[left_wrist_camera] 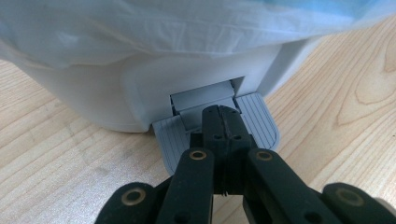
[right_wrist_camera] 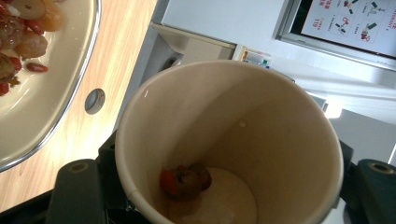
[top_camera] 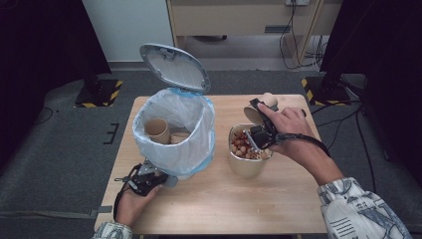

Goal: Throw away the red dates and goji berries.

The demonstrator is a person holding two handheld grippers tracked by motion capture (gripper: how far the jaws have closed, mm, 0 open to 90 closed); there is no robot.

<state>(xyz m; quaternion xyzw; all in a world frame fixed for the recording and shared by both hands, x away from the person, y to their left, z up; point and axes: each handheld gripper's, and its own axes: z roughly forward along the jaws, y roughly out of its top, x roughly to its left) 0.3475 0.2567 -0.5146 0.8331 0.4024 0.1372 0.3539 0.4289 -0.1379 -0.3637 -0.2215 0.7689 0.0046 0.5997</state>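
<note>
A white pedal bin (top_camera: 185, 155) with a blue-edged liner stands on the table, its lid (top_camera: 174, 67) up. Paper cups (top_camera: 157, 130) lie inside it. My left gripper (top_camera: 158, 176) is shut, and its tips (left_wrist_camera: 223, 114) rest on the bin's grey pedal (left_wrist_camera: 262, 122). My right gripper (top_camera: 258, 119) is shut on a paper cup (top_camera: 268, 99), tipped mouth-down over a beige bowl (top_camera: 246, 168) of nuts and red berries (top_camera: 241, 145). In the right gripper view the cup (right_wrist_camera: 261, 116) sits between the black fingers (right_wrist_camera: 77, 191). A few bits of food (right_wrist_camera: 187, 179) cling near its bottom.
The wooden table (top_camera: 224, 204) has bare room in front of the bin and bowl. The bowl's rim (right_wrist_camera: 60, 84) lies close beside the tipped cup. Black stands with striped bases (top_camera: 97, 94) flank the table on the grey floor.
</note>
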